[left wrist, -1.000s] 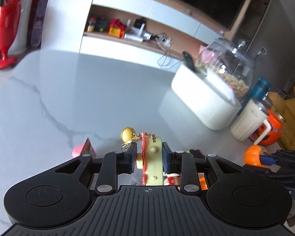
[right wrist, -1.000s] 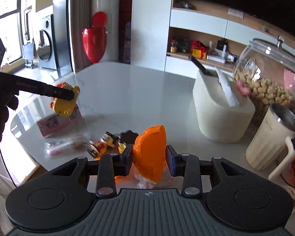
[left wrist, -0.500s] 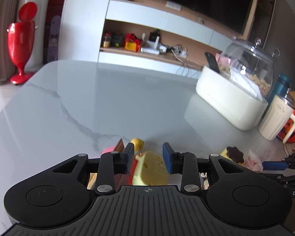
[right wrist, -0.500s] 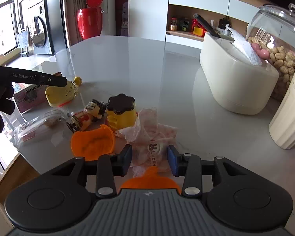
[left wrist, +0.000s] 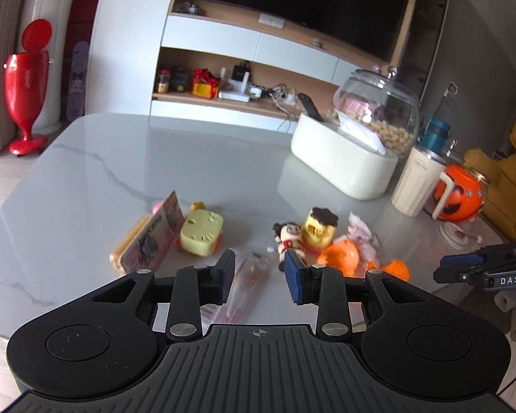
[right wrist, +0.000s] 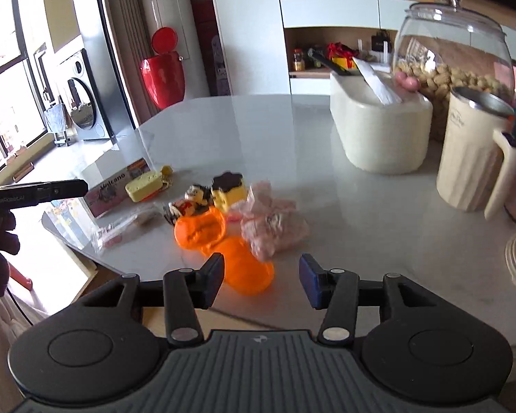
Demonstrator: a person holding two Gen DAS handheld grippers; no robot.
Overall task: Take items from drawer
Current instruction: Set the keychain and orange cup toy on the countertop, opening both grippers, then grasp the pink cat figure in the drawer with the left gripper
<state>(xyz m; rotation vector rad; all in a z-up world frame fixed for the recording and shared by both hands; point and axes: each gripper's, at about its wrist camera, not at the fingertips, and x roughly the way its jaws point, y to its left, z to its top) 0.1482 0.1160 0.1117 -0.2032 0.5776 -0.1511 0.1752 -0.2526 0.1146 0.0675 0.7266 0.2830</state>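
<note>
1. Marble-look surface (left wrist: 127,158) carries the taken-out items near its front edge: yellow toy (left wrist: 202,233), box (left wrist: 154,241), figurine (left wrist: 288,237), orange capsule halves (right wrist: 220,244).
2. Left gripper (left wrist: 259,275) and right gripper (right wrist: 261,280) are both spread and hold nothing.
3. Judged step: between items, after a release.
4. Next calls for reaching down to the drawer, which is out of view.
</note>
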